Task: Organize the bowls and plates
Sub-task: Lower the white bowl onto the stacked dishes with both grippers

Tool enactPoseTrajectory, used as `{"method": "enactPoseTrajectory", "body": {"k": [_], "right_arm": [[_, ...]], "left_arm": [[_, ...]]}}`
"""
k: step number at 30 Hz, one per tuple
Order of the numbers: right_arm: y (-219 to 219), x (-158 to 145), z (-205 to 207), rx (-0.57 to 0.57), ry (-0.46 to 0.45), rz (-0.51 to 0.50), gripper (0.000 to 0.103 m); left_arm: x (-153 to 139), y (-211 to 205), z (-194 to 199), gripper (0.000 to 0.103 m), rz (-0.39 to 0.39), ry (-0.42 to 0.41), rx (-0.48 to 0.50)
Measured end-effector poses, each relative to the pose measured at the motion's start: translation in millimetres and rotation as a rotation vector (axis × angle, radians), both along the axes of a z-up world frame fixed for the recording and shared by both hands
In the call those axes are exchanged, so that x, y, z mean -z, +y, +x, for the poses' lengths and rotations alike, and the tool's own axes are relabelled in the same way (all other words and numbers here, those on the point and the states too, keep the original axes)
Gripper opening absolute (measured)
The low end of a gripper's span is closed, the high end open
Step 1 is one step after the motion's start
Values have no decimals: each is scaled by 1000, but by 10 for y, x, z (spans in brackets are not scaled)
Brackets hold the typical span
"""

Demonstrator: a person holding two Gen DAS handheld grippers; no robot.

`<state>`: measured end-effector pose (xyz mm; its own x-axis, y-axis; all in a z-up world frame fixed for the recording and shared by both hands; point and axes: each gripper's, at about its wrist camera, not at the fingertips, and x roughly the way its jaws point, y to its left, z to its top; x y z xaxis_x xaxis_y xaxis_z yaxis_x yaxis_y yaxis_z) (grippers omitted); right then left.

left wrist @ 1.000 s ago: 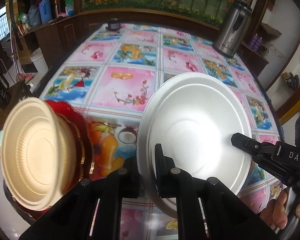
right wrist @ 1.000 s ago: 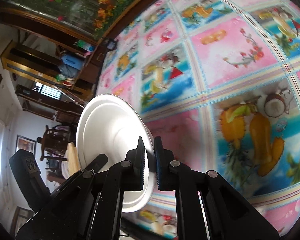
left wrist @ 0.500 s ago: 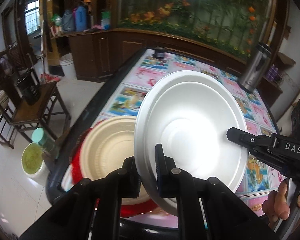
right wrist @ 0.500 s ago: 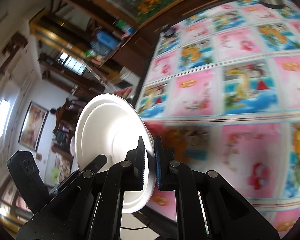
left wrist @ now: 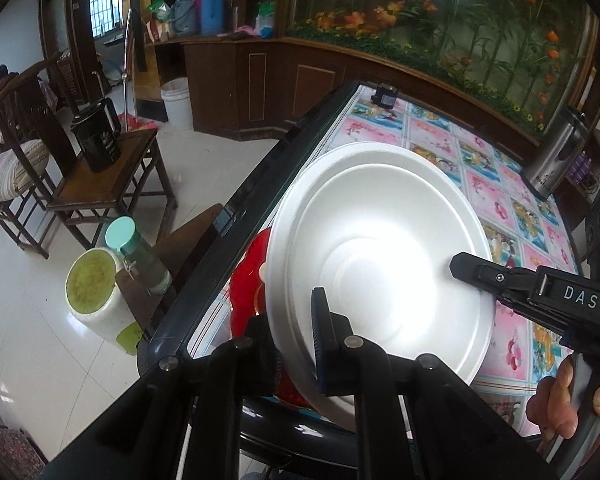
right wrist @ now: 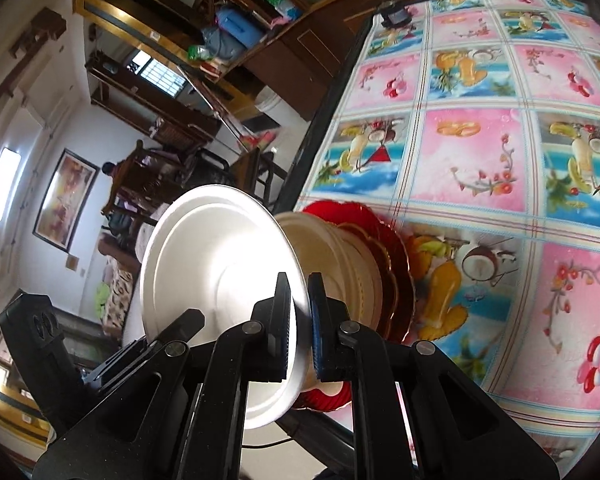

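Both grippers hold one white foam bowl (left wrist: 380,256) by its rim, tilted above the table's left edge. My left gripper (left wrist: 290,312) is shut on the near rim. My right gripper (left wrist: 460,266) pinches the rim's right side, with a hand on its handle. In the right wrist view the white bowl (right wrist: 220,272) sits between my right gripper's (right wrist: 299,284) pads, and the left gripper (right wrist: 188,320) shows at lower left. Just behind the white bowl, a cream bowl (right wrist: 332,264) rests on a red scalloped plate (right wrist: 396,256). The left wrist view shows only the red plate's (left wrist: 246,292) edge.
A fruit-and-flower patterned cloth (right wrist: 480,152) covers the dark-edged table (left wrist: 236,216). A steel flask (left wrist: 556,152) and a small dark object (left wrist: 384,94) stand at the far end. Left of the table are a stool with a teal-capped bottle (left wrist: 136,256), a green-topped jar (left wrist: 94,296) and wooden chairs.
Both grippers have carried the white bowl leftward to the table's edge, over the cream bowl and red plate. The cream bowl is now almost hidden behind it in the left wrist view.
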<state>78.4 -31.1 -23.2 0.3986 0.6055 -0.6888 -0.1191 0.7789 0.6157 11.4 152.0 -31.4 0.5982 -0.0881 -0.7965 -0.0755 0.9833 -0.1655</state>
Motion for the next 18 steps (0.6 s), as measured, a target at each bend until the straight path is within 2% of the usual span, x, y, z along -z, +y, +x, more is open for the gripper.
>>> {"method": "enactPoseTrajectory", "body": {"k": [9, 12, 14, 16, 18], "right_arm": [[110, 180, 41, -3, 20, -64, 9], [142, 183, 36, -6, 10, -87, 9], [161, 171, 26, -6, -6, -108, 9], [176, 136, 1, -2, -35, -156, 9], [161, 98, -24, 6, -67, -187, 12]], "left_arm": [[211, 52, 79, 14, -4, 69, -7], [221, 51, 80, 17, 20, 78, -11], [215, 24, 69, 29, 69, 75, -18], [199, 3, 65, 57, 145, 73, -43], [156, -9, 32, 66, 215, 48, -64]]}}
